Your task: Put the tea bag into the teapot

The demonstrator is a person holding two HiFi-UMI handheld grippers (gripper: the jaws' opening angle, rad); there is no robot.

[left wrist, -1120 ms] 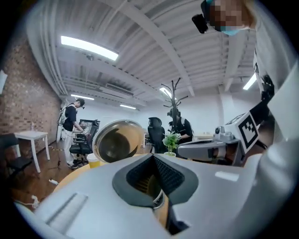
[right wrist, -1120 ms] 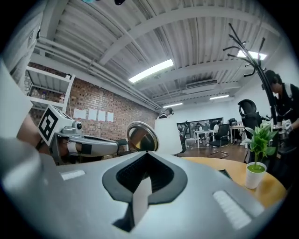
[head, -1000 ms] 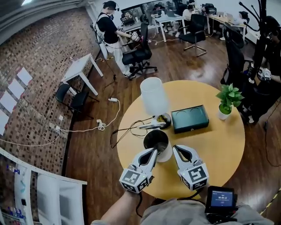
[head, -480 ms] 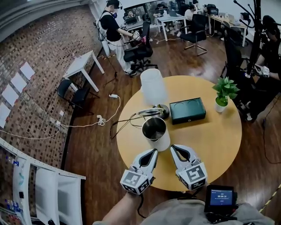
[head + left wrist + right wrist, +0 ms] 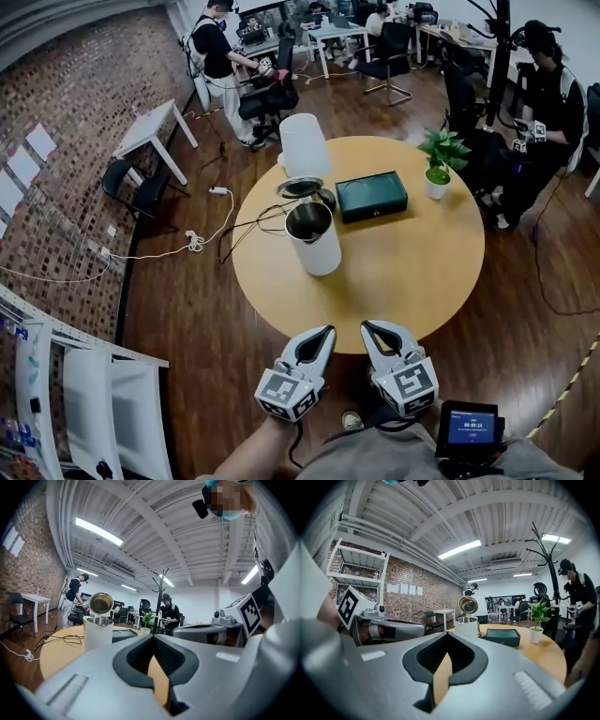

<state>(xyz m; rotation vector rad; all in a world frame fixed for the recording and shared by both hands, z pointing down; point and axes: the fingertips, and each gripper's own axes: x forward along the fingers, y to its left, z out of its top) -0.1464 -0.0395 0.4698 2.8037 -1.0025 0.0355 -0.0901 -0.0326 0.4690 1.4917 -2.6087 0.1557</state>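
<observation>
The 2 tongs are hovering off the near edge of the bench. The left tongs and the right tongs are each pressing together on nothing. The teapot is standing upright well ahead with its lid open, slightly nearer the left tongs. Just beyond it, a green box is lying flat. No tea bag is showing anywhere.

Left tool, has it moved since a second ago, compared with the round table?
Yes. The left tool has pulled back from beside the white teapot to the near edge of the round table.
</observation>
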